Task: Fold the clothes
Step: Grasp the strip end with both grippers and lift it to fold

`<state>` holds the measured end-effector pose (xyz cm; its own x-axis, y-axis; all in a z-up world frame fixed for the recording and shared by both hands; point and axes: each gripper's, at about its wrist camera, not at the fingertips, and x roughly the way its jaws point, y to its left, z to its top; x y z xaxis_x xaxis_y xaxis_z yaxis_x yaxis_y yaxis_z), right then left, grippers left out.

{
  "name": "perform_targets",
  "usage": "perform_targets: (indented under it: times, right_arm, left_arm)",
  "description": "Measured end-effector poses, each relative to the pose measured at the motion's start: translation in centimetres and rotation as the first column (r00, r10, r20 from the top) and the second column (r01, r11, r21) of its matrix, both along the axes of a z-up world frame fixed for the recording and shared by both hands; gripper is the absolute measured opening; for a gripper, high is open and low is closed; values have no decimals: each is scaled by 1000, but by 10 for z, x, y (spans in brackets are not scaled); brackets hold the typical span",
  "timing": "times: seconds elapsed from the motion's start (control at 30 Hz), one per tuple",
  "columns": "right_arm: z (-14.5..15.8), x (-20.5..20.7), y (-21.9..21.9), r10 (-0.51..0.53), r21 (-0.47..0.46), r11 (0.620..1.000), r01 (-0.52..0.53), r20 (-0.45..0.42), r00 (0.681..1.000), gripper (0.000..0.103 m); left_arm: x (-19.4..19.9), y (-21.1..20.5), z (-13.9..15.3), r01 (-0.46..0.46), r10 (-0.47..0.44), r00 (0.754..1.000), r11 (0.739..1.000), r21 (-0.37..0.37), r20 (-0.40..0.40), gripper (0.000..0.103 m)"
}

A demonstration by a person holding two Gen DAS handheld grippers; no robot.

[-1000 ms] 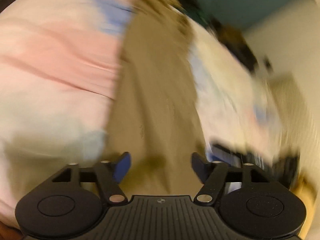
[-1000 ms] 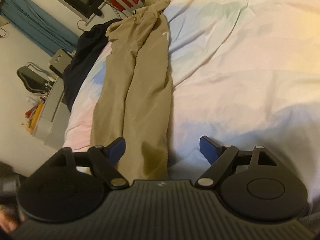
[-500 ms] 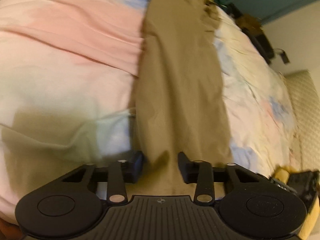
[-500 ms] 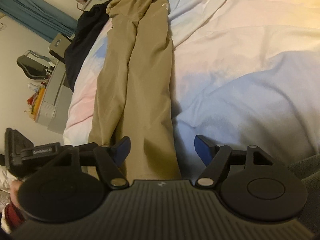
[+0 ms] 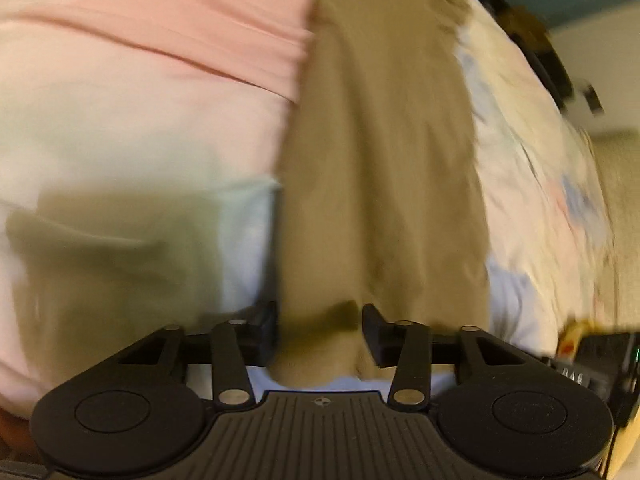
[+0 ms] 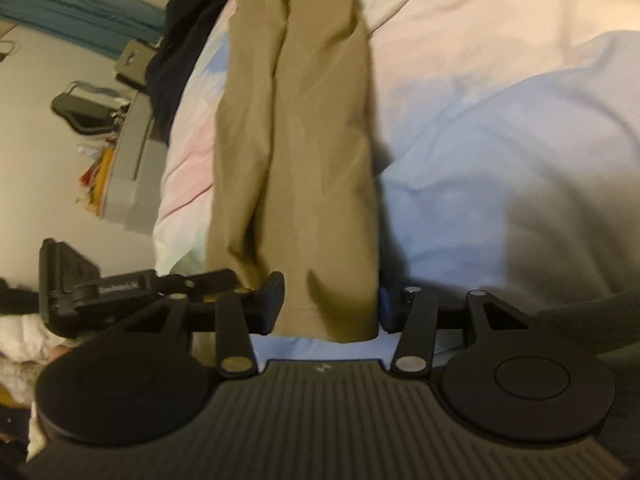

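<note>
- Left gripper (image 5: pixel 320 334) jaws: partly apart after narrowing and then easing out a touch; the hem of the khaki trousers (image 5: pixel 380 168) sits between them. Left pad is at the cloth edge, right pad lies over the cloth; view too blurred to say the pads pinch, so no confirmed grip.
- Right gripper (image 6: pixel 330 306) jaws: just been closing, now about one trouser leg apart. One leg end of the trousers (image 6: pixel 300 140) fills the gap, both pads right at its side edges. Looks like contact, but I can't tell if they squeeze.
- Trousers lie flat and lengthwise on the bed, legs side by side, hems nearest the grippers, waist at the far end.
- Bedsheet (image 6: pixel 500 120) is pastel, pink, white and pale blue, wrinkled.
- Dark garment (image 6: pixel 180 48) is heaped at the bed's left edge in the right wrist view, beside the trousers' upper part.
- Left gripper's body shows at the left of the right wrist view, just beside the right gripper.
</note>
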<state>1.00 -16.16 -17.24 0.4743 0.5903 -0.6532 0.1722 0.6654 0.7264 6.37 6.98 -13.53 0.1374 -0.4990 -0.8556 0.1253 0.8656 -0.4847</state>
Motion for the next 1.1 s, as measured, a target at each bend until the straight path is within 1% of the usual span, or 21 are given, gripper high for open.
perform_targets:
  times: [0.03, 0.07, 0.1, 0.13, 0.17, 0.23, 0.3, 0.37, 0.5, 0.57, 0.67, 0.77, 0.93, 1.03, 1.07, 1.1]
  right_arm:
    - [2, -1, 0, 0, -9, 1000, 0, 4, 1000, 33]
    - [4, -2, 1, -4, -21, 1000, 4, 7, 1000, 21]
    - [6, -2, 1, -8, -33, 999, 8, 11, 1000, 13]
    - [8, -3, 1, -12, -45, 999, 12, 14, 1000, 11]
    - [10, -4, 1, -16, -56, 998, 17, 18, 1000, 10]
    - [23, -9, -5, -49, -69, 996, 53, 65, 997, 9]
    - [40, -13, -10, -75, -71, 994, 84, 120, 990, 9]
    - [66, -17, -16, -92, -49, 993, 104, 198, 976, 9]
    - [117, -27, -20, -109, -39, 991, 129, 330, 938, 9]
    - [136, -38, -21, -107, -51, 990, 135, 374, 921, 8]
    - [152, -57, -20, -94, -70, 988, 136, 420, 903, 8]
    - [152, -83, -23, -87, -77, 988, 134, 435, 896, 8]
    - [128, -126, -29, -111, -39, 990, 137, 393, 913, 8]
    - [118, -134, -32, -126, -15, 990, 142, 373, 919, 8]
    - [117, -133, -33, -130, -11, 990, 144, 372, 919, 8]
    - [119, -127, -33, -131, -16, 989, 148, 378, 916, 8]
  left_arm:
    - [-2, -3, 2, 13, -13, 1000, 1000, 11, 16, 28]
    - [-2, -5, 4, 17, -17, 1000, 1000, 16, 25, 13]
    - [-3, -5, 7, 14, -15, 999, 1000, 19, 37, 11]
    - [-4, -4, 10, 10, -11, 999, 1000, 20, 49, 10]
    - [-6, -2, 15, 3, -3, 997, 1000, 6, 74, 9]
    - [-13, 4, 31, -26, 37, 985, 997, -66, 169, 9]
    - [-22, 11, 50, -53, 90, 963, 988, -148, 255, 9]
    - [-31, 19, 69, -73, 149, 931, 970, -230, 332, 9]
    - [-50, 26, 101, -109, 250, 889, 930, -351, 385, 9]
    - [-58, 26, 118, -116, 280, 868, 918, -380, 410, 8]
    - [-77, 30, 133, -135, 315, 854, 903, -408, 414, 8]
    - [-107, 37, 131, -151, 321, 854, 906, -395, 409, 8]
    - [-162, 45, 107, -195, 333, 886, 899, -392, 322, 8]
    - [-162, 45, 94, -235, 357, 893, 889, -393, 275, 8]
    - [-157, 44, 95, -242, 364, 891, 886, -396, 271, 8]
    - [-147, 42, 98, -239, 365, 886, 888, -393, 285, 8]
